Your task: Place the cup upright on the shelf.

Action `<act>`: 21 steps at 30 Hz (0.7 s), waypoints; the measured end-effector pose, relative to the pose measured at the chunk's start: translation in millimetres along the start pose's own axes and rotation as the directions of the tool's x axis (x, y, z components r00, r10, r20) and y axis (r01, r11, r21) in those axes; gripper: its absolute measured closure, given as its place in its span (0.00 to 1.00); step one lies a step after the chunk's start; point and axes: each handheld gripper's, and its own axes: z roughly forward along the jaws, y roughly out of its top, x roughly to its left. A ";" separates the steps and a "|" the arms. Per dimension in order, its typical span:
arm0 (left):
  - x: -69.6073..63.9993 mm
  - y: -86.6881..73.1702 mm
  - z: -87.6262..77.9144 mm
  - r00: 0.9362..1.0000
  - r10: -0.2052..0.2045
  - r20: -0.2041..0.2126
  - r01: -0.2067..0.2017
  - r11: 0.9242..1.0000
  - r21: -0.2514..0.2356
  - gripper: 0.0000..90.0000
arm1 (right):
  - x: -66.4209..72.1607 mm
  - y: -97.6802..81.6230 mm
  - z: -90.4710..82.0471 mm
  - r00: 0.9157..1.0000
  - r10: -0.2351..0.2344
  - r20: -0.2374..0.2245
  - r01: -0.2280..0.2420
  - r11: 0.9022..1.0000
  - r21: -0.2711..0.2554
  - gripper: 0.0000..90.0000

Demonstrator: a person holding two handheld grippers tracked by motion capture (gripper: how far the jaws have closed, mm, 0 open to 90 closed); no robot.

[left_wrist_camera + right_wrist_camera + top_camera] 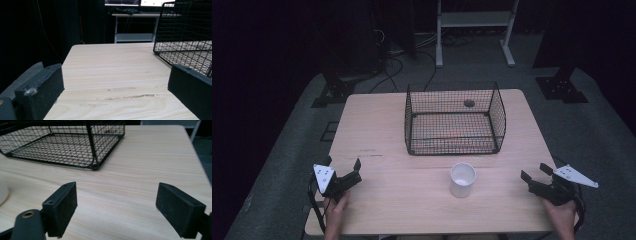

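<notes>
Table point(377, 130): light wood top, rectangular, set on grey carpet in a dark room; faint dark scuffs in the grain near its 8 o'clock area, seen between the jaws in the left gripper view

Wire basket point(454, 118): black mesh, open-topped, rectangular with rounded corners, standing upright on the table toward 12 o'clock of its centre; nothing visible inside but the table showing through the mesh. In the left gripper view its near corner point(185, 37) sits at upper right; in the right gripper view its corner point(65, 147) lies at upper left

Cup point(462, 179): white, upright, open mouth up, on the table just at 6 o'clock of the basket and apart from it, roughly midway between the two tools. A white curved edge point(3, 192) at the far left of the right gripper view appears to be this cup

Left gripper point(343, 170): at the table's 8 o'clock corner, held by a hand point(334, 210); grey three-cornered plate on top; jaws spread wide, nothing between them but bare wood

Right gripper point(536, 172): at the table's 4 o'clock edge, held by a hand point(562, 212); jaws spread wide, gripping nothing, pointing toward the basket

Background: white-framed stand point(474, 25) and cables on the floor beyond the table at 12 o'clock
</notes>
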 end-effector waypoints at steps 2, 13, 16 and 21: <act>0.0 0.0 0.0 1.000 0.001 0.001 -0.001 1.000 0.000 0.00 | 0.0 0.1 0.2 1.000 0.005 -0.005 -0.005 1.000 0.002 0.17; 0.5 -0.1 -0.8 1.000 -0.002 0.009 0.002 1.000 -0.004 0.00 | 10.6 2.9 -2.7 1.000 -0.022 -0.012 0.022 1.000 -0.006 0.16; 0.5 -0.2 -0.8 1.000 -0.003 0.010 0.003 1.000 -0.005 0.00 | 15.1 3.0 -5.2 1.000 -0.024 -0.016 0.024 1.000 -0.007 0.16; 0.7 -0.2 -0.5 1.000 -0.003 0.012 0.003 1.000 -0.006 0.00 | 20.8 3.7 -9.1 0.999 -0.037 -0.001 0.037 0.999 -0.003 0.16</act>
